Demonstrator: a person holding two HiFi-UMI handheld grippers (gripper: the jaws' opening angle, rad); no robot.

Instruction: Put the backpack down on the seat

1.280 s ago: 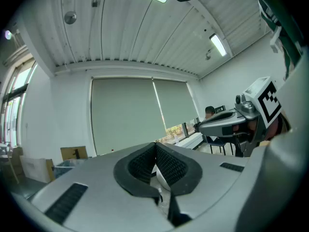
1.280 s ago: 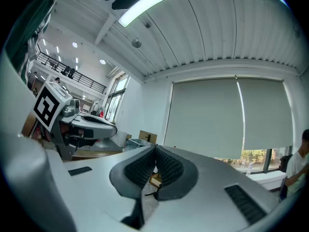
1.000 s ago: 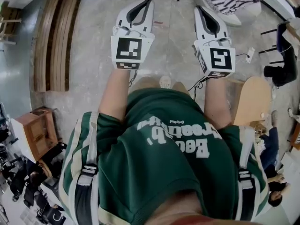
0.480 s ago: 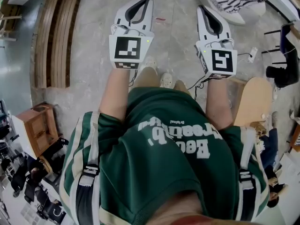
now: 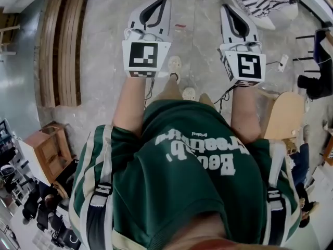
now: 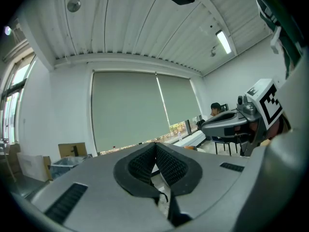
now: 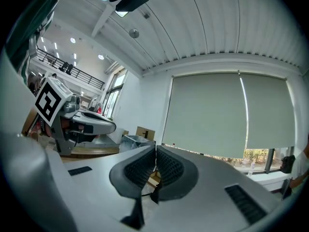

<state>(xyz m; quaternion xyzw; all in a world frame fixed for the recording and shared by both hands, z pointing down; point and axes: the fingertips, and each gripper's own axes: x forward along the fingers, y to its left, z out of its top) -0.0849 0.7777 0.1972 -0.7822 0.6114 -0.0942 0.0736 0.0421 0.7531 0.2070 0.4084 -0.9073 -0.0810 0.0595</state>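
I am standing on the grey stone floor [image 5: 104, 51] and I hold both tongs in front of me, in the upper part of the head view. My left tongs [image 5: 164, 1] are fully closed, the black ribbed pads [image 6: 166, 166] lie together, and nothing is between them. My right tongs [image 5: 225, 8] are closed in the same way and are also empty; their own view shows only the room and the grey window blinds behind them.

The backpack is on my back. Of it I see only the two green and cream shoulder straps with black buckles [image 5: 99, 189], one at the lower left and one at the lower right, over my green T-shirt with white letters [image 5: 192, 176]. The bag itself is hidden behind me.

A round seat of pale wood [image 5: 285, 113] is at the right edge of the head view, beside my right arm. I think this is the target, but I cannot be sure.

I judge that the task is at its beginning: the approach to the seat. Next I must open the tongs, take a strap, and bring the backpack off my shoulders.
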